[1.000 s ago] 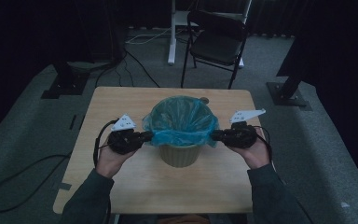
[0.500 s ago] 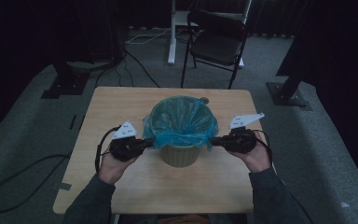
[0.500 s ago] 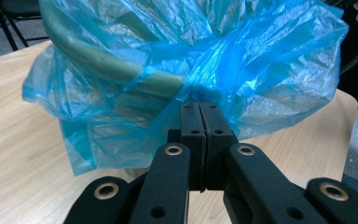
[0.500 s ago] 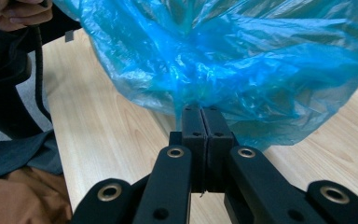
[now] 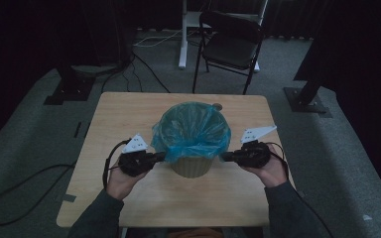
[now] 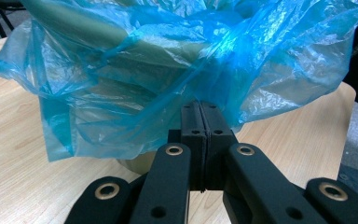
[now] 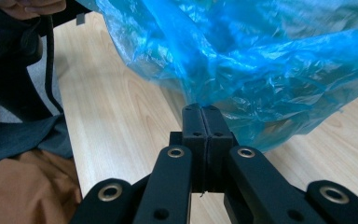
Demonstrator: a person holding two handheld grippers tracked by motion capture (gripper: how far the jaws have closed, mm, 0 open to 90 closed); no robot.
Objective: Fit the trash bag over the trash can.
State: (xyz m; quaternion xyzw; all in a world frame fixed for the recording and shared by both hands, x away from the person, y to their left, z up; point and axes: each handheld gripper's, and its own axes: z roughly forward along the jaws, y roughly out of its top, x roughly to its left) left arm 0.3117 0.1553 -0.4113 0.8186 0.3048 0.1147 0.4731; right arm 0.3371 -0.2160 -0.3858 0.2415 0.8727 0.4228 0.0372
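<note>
A dim lab or studio: black curtains (image 5: 39,39), stand bases (image 5: 307,96), floor cables (image 5: 149,59), folding chair (image 5: 230,47).

Both grippers black: left gripper (image 5: 159,156), right gripper (image 5: 226,156). Brass-ringed pivot holes, grey three-cornered top plates with dots, black cables, dark grey sleeves.
</note>
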